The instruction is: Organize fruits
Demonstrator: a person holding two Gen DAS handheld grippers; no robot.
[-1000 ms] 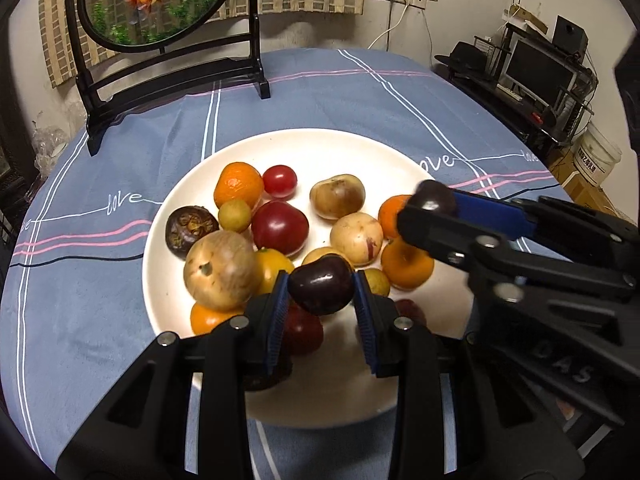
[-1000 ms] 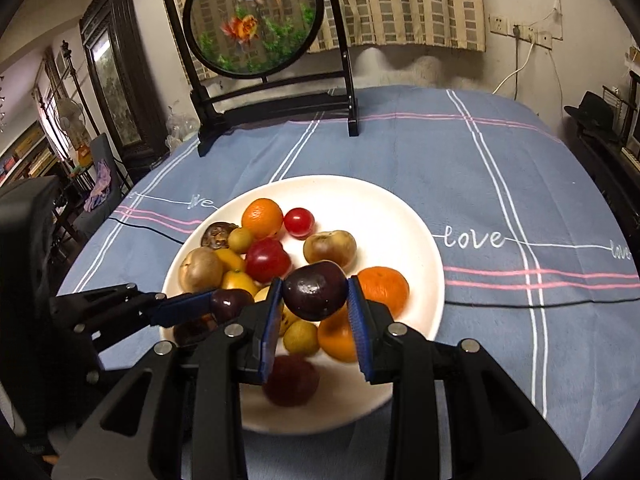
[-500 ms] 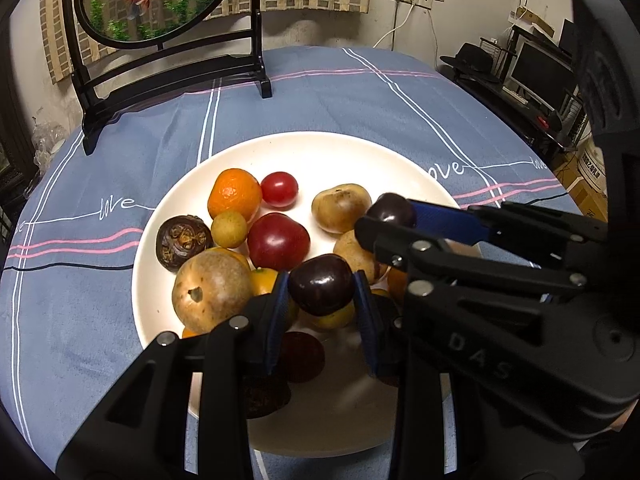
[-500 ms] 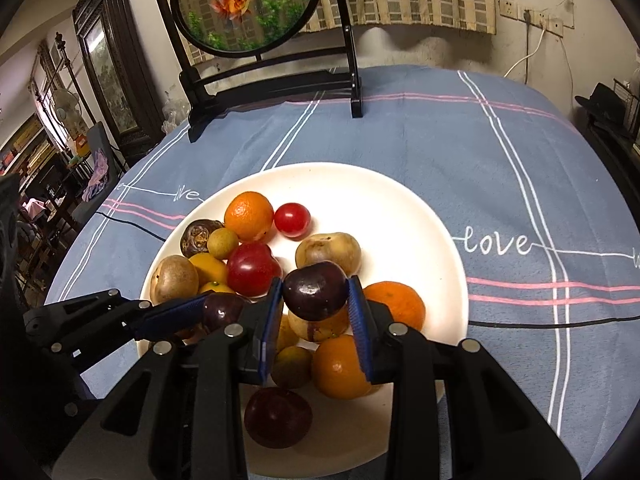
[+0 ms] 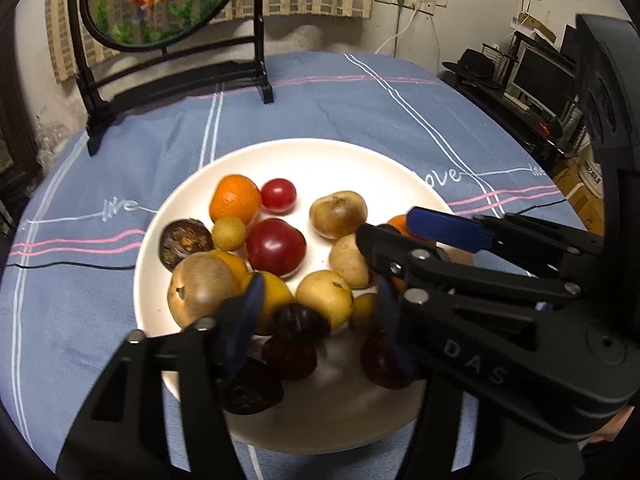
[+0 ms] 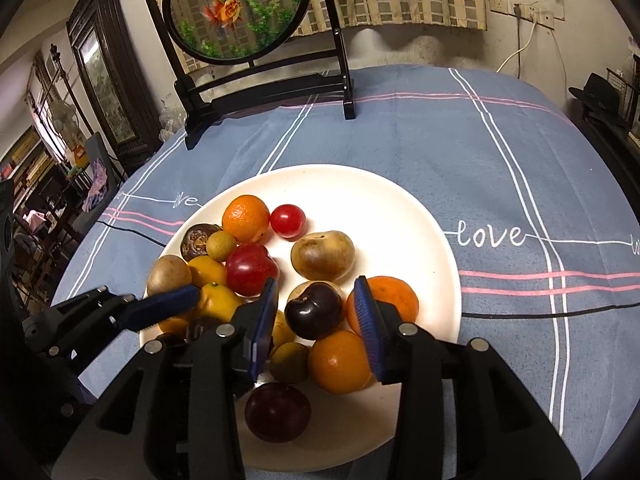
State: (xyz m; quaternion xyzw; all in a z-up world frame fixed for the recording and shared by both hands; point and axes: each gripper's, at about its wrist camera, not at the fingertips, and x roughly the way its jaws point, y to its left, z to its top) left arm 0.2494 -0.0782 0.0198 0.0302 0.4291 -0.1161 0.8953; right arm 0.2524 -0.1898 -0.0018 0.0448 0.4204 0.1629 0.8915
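Blue striped tablecloth (image 6: 440,140), white plate (image 6: 400,208) of fruit, goldfish screen (image 6: 236,8), both tongs (image 5: 316,312) (image 6: 316,316) parted, gripping nothing

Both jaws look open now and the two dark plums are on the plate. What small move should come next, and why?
Probably lift both grippers straight up. The right gripper stands open around its dark plum, which rests among the fruit on the white plate. The left gripper is open too, its plum blurred, perhaps not settled.

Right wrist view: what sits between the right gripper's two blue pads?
In the right wrist view, a dark plum lies between the open right gripper pads, touching neither, resting on the other fruit on the white plate.
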